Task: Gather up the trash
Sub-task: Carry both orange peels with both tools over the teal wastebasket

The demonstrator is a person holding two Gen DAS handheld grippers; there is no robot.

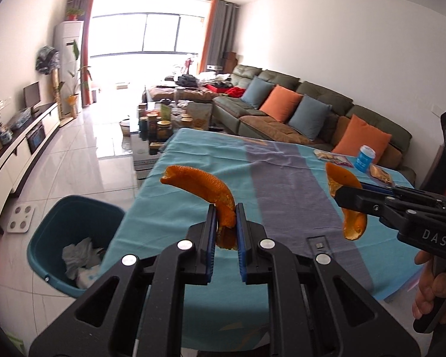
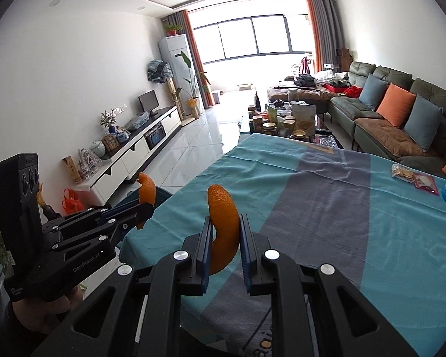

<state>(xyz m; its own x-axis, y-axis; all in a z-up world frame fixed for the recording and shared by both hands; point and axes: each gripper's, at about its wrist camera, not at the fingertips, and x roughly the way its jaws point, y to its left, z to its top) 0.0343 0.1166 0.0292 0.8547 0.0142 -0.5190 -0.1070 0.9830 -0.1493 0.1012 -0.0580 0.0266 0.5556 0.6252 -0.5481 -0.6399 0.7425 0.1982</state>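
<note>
**Two peels held, bin still to reach**

Each hand-held gripper is clamped narrow on a strip of orange peel. The left hand-held gripper (image 1: 226, 220) pinches its peel (image 1: 202, 187) near one end, so the rest curves up and away to the left over the edge of the surface (image 1: 282, 178). The right hand-held gripper (image 2: 225, 238) grips its own peel (image 2: 223, 208) at mid-length, the strip arching upward between the blue pads. Both peels hang clear of the cloth, touching nothing else.

The bin (image 1: 53, 217) stands on the floor just beside the surface's left edge, below and to the left of the left peel. Crumpled paper (image 1: 80, 255) already lies in it.

The step in hand looks like the carry: both pieces are lifted and on the way to the bin, neither yet above its mouth. Next, the left peel needs to travel further left and down until it is over the opening, then the jaws must part. The right peel has further to go and should follow without knocking the other gripper.

Wrappers (image 1: 333, 158) and a blue can (image 1: 365, 158) remain at the surface's far right, likely the next pickups.
</note>
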